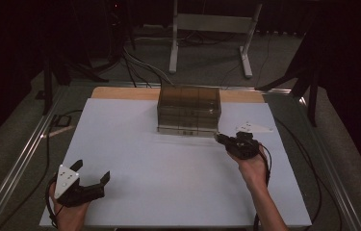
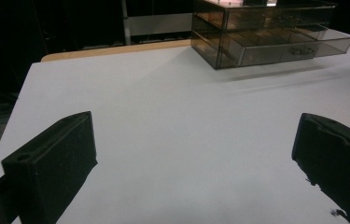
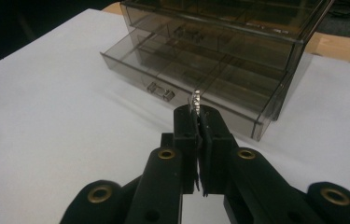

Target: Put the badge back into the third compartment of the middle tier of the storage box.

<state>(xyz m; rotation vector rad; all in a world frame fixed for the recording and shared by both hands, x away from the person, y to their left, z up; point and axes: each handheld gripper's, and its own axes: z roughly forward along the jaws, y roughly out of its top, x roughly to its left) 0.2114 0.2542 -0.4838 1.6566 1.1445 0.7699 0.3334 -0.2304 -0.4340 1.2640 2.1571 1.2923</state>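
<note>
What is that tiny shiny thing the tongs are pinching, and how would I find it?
Start at the smoky see-through drawer box at the far side of the white table, with its bottom drawer pulled out. Just before that drawer, the right tongs are squeezed shut. The small silvery piece sticks up from their tips, the one bright, glinting bit among black and brown.
</note>
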